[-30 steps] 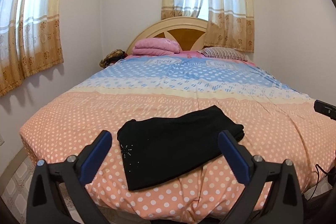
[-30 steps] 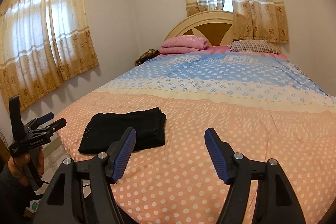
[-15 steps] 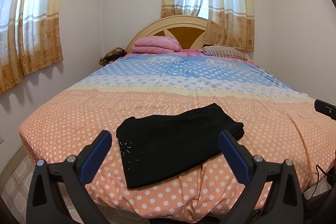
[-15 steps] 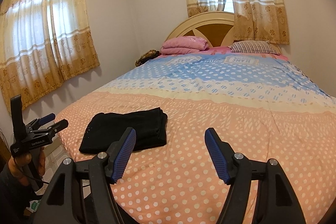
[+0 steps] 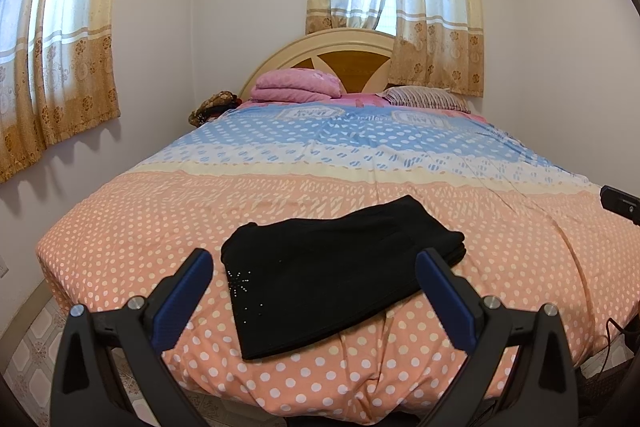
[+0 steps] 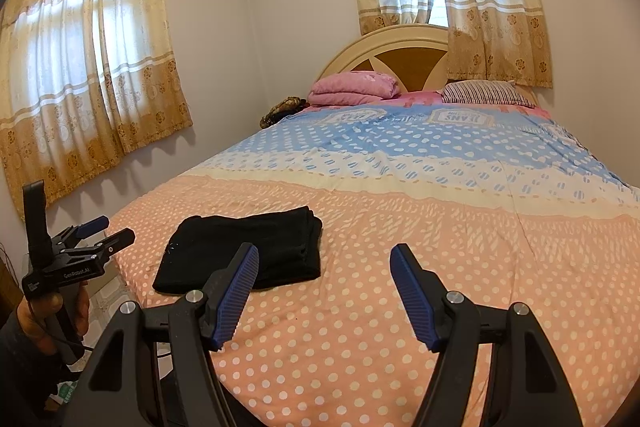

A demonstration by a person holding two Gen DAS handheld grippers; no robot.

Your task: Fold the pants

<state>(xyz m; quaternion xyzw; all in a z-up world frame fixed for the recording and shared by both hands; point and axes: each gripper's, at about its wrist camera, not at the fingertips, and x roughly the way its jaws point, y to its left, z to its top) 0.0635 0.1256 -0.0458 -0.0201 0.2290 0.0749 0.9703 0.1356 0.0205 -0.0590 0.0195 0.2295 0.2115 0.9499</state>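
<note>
Nothing has moved: folded black fabric pants [image 5: 340, 275] lie on the polka-dot bed [image 5: 500, 247]. Left gripper [image 5: 312, 291] and right gripper [image 6: 324, 291] jaws gape, empty. Careless regrasping risks unravelling layers.

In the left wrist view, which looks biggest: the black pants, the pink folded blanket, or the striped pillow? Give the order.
1. black pants, clearly largest, though nearest the camera.
2. pink folded blanket and striped pillow look about alike; I cannot rank them.

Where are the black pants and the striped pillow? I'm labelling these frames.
black pants [image 5: 336, 275], left wrist view, middle of the folded top layer.
striped pillow [image 6: 480, 93], right wrist view, middle of its striped top.
</note>
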